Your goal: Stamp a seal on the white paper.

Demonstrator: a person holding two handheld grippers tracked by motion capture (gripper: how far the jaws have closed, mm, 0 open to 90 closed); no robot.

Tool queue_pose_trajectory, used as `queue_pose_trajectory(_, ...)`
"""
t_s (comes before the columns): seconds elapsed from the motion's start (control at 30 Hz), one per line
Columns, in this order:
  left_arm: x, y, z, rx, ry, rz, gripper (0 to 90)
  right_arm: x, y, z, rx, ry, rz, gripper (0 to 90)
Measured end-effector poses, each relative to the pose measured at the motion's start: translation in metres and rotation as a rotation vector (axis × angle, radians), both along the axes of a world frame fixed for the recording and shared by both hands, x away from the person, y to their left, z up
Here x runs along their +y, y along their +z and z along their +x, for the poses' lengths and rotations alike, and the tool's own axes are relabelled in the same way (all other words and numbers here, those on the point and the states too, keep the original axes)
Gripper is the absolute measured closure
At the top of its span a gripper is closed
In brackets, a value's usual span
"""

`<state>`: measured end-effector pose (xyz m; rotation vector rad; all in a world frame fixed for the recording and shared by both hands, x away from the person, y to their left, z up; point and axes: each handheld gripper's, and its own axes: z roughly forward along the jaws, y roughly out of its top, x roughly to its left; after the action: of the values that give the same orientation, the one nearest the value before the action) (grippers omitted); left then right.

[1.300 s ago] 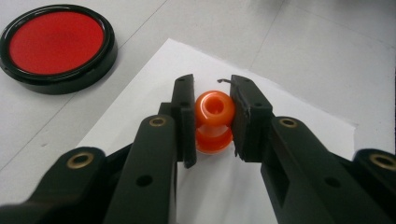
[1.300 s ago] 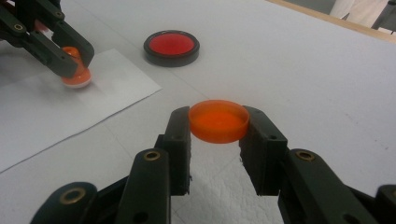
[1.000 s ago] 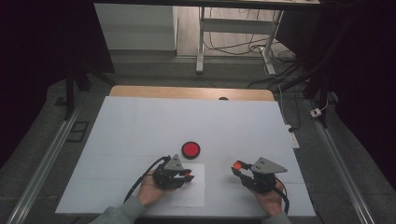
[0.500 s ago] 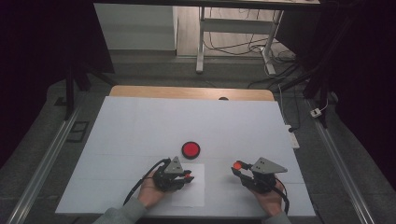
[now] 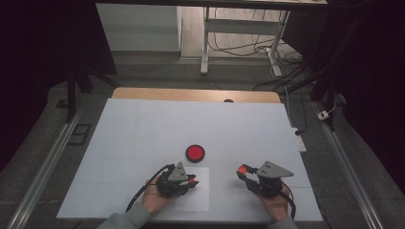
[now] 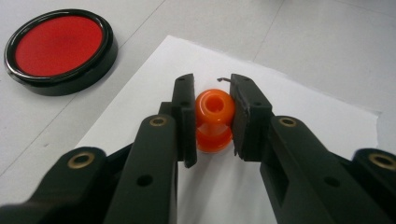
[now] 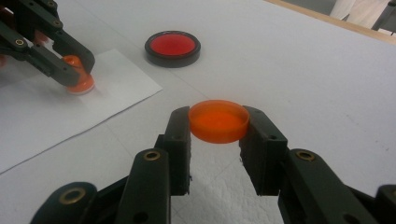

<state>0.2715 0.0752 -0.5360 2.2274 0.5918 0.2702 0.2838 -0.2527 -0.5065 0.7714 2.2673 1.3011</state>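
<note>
We see the orange stamp (image 6: 214,120) standing upright on the white sheet of paper (image 6: 303,116), pinched by its waist between the jaws of the left gripper (image 6: 212,116). The right gripper (image 7: 218,122) clamps the round orange cap (image 7: 218,120), held flat just above the table (image 5: 143,124). The red ink pad (image 5: 195,152) lies beyond the paper, near the stamp. Both hands (image 5: 155,200) come in low from the near edge, grippers pointing inward
</note>
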Motion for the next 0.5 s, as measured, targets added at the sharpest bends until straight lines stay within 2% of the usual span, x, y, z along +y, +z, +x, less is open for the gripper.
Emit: queue_pose_trajectory(0.5, -0.0004, -0.0007, -0.001, -0.006, 0.005, -0.004, 72.6, 0.0004, 0.0004, -0.0007, 0.003, 0.003, -0.005, 63.9)
